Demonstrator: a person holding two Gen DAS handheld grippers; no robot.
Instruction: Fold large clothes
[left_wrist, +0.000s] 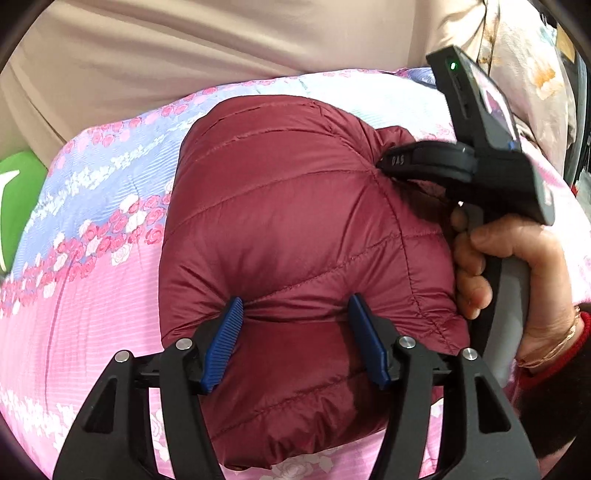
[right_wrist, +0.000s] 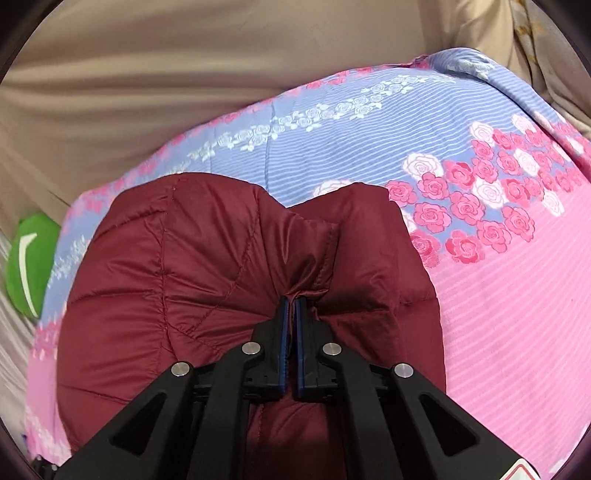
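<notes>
My right gripper (right_wrist: 291, 301) is closed on a pinch of the red jacket (left_wrist: 295, 221) at the picture's centre on the flowered quilt (right_wrist: 498, 295) — my left gripper (left_wrist: 295, 314), open, presses its near edge.

Jacket (left_wrist: 295, 229) on quilt (left_wrist: 92, 221); cushion (left_wrist: 18, 199) left, beyond quilt.

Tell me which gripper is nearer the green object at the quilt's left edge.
Left, as a judgement. The left gripper sits open over the maroon quilted down jacket's near edge; the right gripper pinches its far side, farther from the green object beside the pink floral quilt.
</notes>
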